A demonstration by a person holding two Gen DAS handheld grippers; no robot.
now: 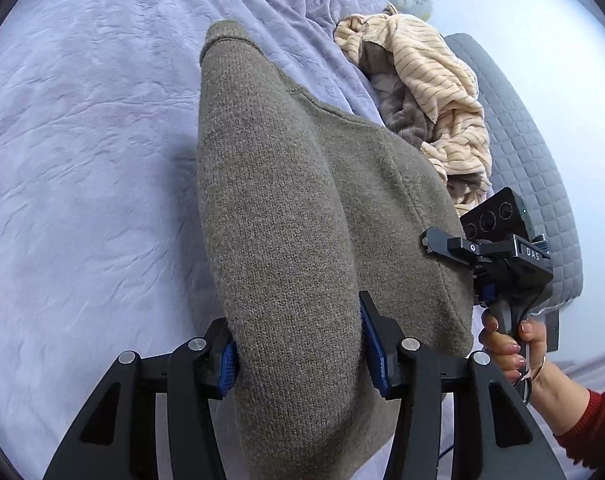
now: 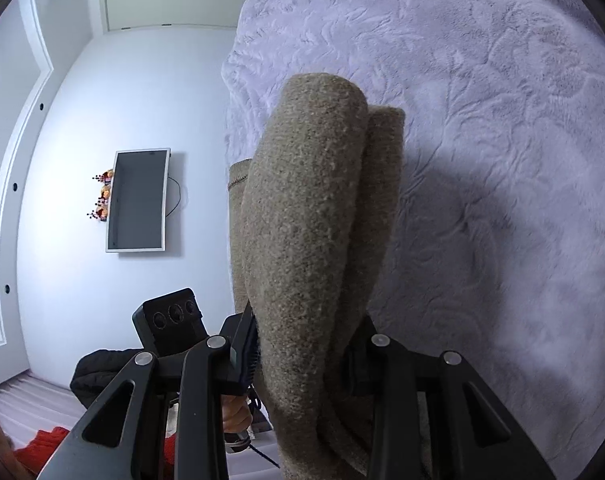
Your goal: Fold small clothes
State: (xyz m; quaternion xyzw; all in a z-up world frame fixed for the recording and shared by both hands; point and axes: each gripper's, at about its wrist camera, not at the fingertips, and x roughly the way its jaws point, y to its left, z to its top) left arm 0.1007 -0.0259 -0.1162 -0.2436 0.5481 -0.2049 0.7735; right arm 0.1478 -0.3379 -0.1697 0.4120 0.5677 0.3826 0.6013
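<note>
An olive-brown knit sweater (image 1: pixel 286 208) hangs lifted above the lavender bedspread (image 1: pixel 82 140), stretched between both grippers. My left gripper (image 1: pixel 298 354) is shut on one bunched end of it, its blue pads pressing the thick fold from both sides. In the left wrist view the right gripper (image 1: pixel 498 264) shows at the sweater's right edge, held by a hand in a red sleeve. In the right wrist view my right gripper (image 2: pixel 302 364) is shut on a rolled fold of the sweater (image 2: pixel 314 220), which drapes forward over the fingers.
A crumpled cream striped garment (image 1: pixel 430 92) with grey cloth under it lies at the bed's far right. A grey quilted headboard (image 1: pixel 530 152) runs beside it. In the right wrist view a white wall with a mounted screen (image 2: pixel 138 200) and dark clothing on the floor (image 2: pixel 102 372) sit left of the bed (image 2: pixel 502 120).
</note>
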